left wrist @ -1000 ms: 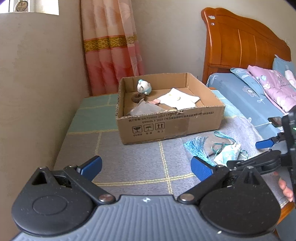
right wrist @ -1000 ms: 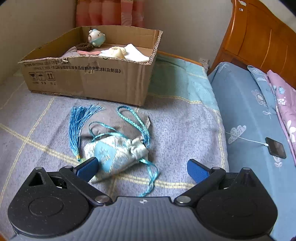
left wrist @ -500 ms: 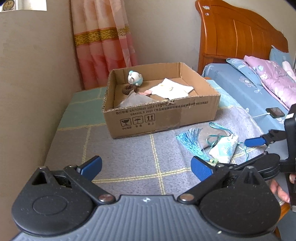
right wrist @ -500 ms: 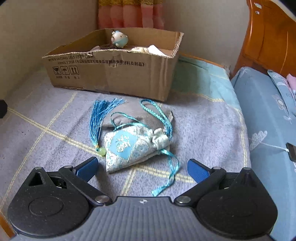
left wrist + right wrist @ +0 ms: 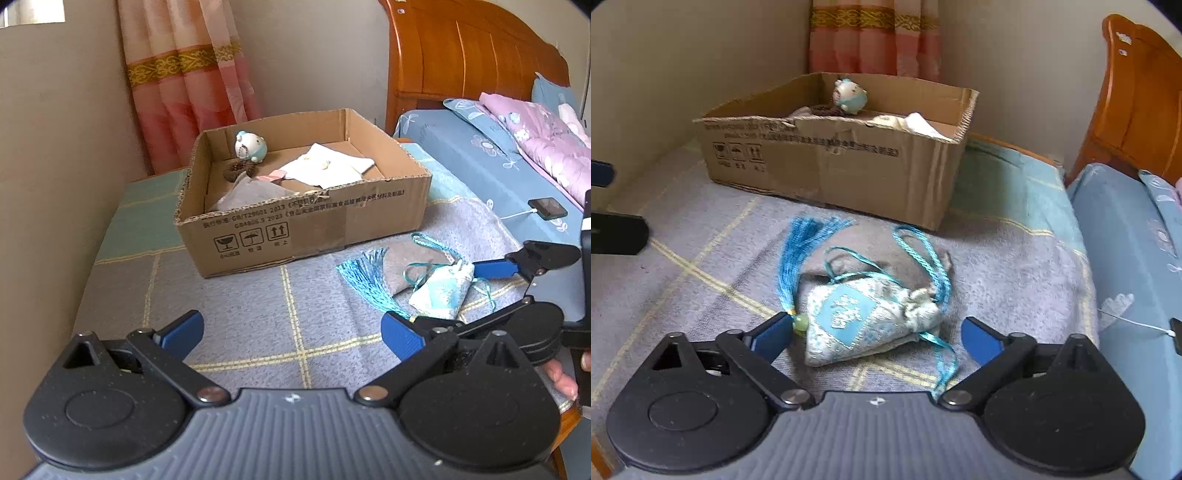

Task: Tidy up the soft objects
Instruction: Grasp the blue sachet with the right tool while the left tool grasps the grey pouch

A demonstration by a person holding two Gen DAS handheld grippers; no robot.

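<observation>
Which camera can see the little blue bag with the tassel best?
The right wrist view: the pouch lies close and whole between the closing fingers of the right claw, which do not yet press it. The left wrist view shows the pouch smaller, far to one side, partly behind that claw's finger.

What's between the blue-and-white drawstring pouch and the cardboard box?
Right wrist view: the blue-and-white drawstring pouch and cardboard box are apart; only its blue tassel, twisted teal cord and grey blanket lie between.

Pale blue sachet (image 5: 866, 321) — white floral weave, turquoise tassel (image 5: 801, 254); brown cardboard box (image 5: 842, 162). Grey blanket (image 5: 258, 317), yellow grid lines — pink striped curtain (image 5: 188, 74).
</observation>
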